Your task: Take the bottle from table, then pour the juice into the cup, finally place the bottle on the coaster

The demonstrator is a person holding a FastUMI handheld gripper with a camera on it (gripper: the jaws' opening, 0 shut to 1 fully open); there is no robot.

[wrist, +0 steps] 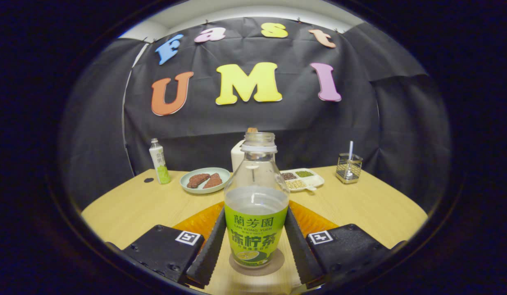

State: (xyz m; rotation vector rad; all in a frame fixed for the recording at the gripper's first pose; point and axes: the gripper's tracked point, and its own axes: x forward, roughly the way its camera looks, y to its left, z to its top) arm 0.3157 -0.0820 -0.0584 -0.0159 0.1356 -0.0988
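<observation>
Gripper view: the gripper [255,246] looked forward along its two fingers over a light wooden table [360,209].
Bottle: a clear plastic bottle [256,205] stood upright between the fingers; its cap was off and the neck was open.
Bottle contents: a pale, cloudy liquid filled the body up to the shoulder, just above the label; the neck was empty.
Bottle label: a bright green band with dark characters and a lemon-slice picture near its lower edge wrapped the lower body.
Gripper state: both fingers lay against the bottle's sides at label height, clamped on it.
Coaster: a round brownish coaster [278,264] lay under the bottle's base, which appeared to rest on it.
Orange piece: a glossy orange surface [200,221] showed behind the fingers on both sides of the bottle; what it was could not be told.
Plate: a pale green plate [187,177] with two brown pieces lay beyond the bottle.
Second bottle: a small white and green bottle [159,161] stood beside the plate.
Divided tray: a white tray [314,180] held grains in separate compartments.
Glass holder: a square clear holder [348,168] with a metal utensil stood well apart.
White container: a white object [237,157] stood directly behind the bottle, mostly hidden.
</observation>
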